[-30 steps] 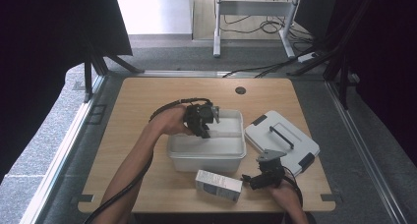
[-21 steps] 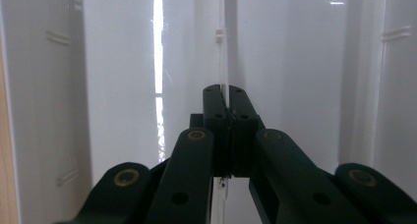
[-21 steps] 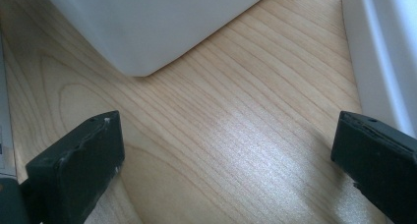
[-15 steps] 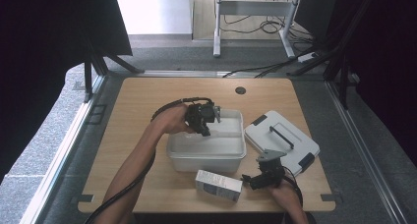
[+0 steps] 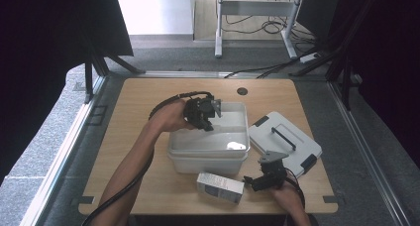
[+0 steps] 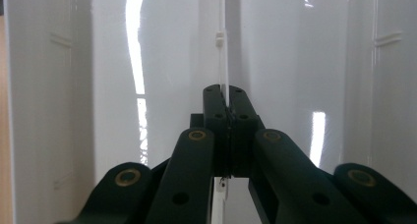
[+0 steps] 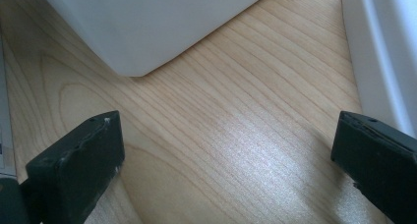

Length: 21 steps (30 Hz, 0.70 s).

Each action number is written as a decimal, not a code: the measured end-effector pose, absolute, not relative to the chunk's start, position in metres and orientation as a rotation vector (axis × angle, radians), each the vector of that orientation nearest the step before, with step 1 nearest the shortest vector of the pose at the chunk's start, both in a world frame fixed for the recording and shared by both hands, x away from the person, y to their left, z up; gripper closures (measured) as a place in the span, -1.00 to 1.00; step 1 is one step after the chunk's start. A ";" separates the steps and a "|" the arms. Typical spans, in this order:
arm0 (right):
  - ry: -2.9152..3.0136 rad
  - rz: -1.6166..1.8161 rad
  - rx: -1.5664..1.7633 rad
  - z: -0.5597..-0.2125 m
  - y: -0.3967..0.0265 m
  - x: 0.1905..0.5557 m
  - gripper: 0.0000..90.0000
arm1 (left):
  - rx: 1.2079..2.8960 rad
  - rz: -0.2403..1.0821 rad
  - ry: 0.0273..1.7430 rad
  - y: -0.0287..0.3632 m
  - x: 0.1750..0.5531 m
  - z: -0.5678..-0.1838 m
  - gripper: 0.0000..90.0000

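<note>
A white plastic bin (image 5: 208, 162) stands at the table's middle. My left gripper (image 5: 207, 123) hangs over its back left part, pointing down into it. In the left gripper view the left gripper (image 6: 225, 94) is shut on a thin clear divider plate (image 6: 222, 47) that stands on edge against the bin's glossy white inside (image 6: 295, 62). My right gripper (image 5: 251, 182) rests near the table's front edge, to the right of a small white and grey box (image 5: 220, 187). In its own view the right gripper (image 7: 231, 135) is open over bare wood, nothing between its fingers.
A white lid with a dark handle (image 5: 285, 141) lies right of the bin; its edge (image 7: 388, 47) shows beside the right jaw. The bin's corner (image 7: 147, 27) is just ahead of the right gripper. A round hole (image 5: 242, 91) sits in the wooden table (image 5: 129, 156) at the back.
My left gripper has risen a little over the bin, still pinching the clear plate. The right gripper has stayed where it was.
</note>
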State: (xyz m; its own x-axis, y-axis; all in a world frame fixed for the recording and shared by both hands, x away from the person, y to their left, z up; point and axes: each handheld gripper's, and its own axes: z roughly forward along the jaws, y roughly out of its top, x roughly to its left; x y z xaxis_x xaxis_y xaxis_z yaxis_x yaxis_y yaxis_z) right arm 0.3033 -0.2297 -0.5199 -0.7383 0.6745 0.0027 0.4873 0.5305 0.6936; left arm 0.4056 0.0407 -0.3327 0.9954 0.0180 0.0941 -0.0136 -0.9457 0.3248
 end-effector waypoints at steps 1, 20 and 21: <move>2.505 1.012 0.975 -0.520 -0.230 0.303 -1.00 | 2.808 0.148 0.015 0.041 0.405 -0.330 0.98; 2.506 1.012 0.972 -0.520 -0.230 0.303 -1.00 | 2.782 0.195 0.436 0.088 0.419 -0.334 0.97; 2.507 1.012 0.972 -0.520 -0.230 0.303 -1.00 | 2.779 0.195 0.449 0.091 0.419 -0.334 0.97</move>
